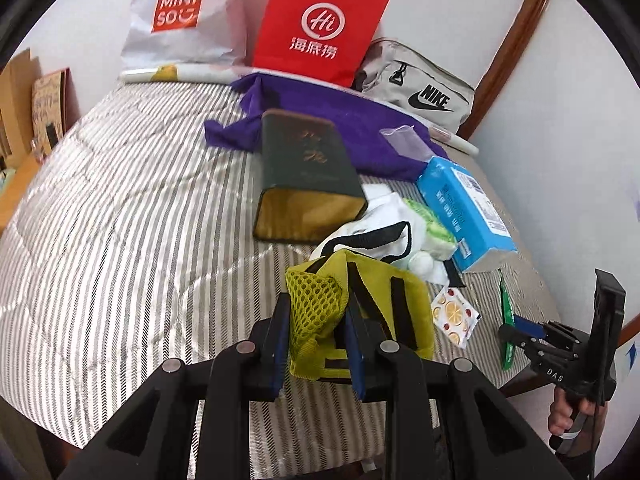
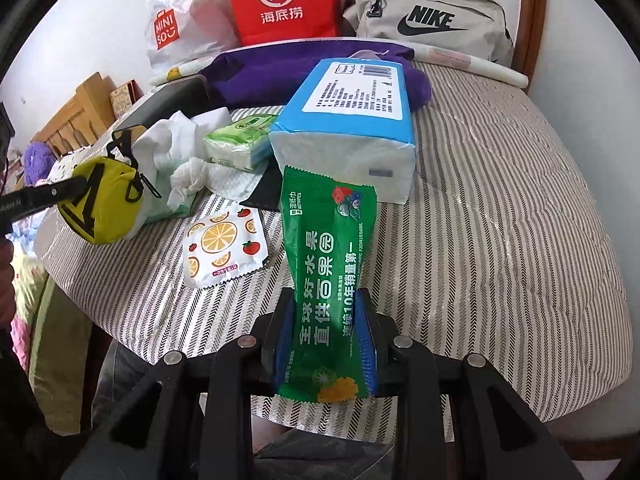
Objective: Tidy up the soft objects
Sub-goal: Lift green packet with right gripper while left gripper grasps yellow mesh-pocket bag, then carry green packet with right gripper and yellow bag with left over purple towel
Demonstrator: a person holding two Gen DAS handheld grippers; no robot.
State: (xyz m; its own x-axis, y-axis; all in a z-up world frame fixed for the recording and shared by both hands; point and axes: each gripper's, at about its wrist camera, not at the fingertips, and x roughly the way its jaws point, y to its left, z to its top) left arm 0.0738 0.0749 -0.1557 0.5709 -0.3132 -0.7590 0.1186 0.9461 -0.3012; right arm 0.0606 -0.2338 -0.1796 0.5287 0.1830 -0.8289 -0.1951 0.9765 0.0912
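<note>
Reading "NIKE" on grey bag (image 2: 432, 20), apparently upright.

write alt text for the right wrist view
The right gripper holds a green wet-wipe packet between its fingers above a striped bedspread. Beyond lie a blue tissue pack and an orange-print sachet.

Yellow mesh pouch (image 1: 340, 312), black straps, gripped in left tongs (image 1: 316, 344) above striped bed (image 1: 140, 220). Green wet-wipes packet (image 2: 328, 280), lengthwise, clamped in right tongs (image 2: 326, 336).

2 close, down-tilted wrist views, shared bed (image 1: 120, 200)
</note>
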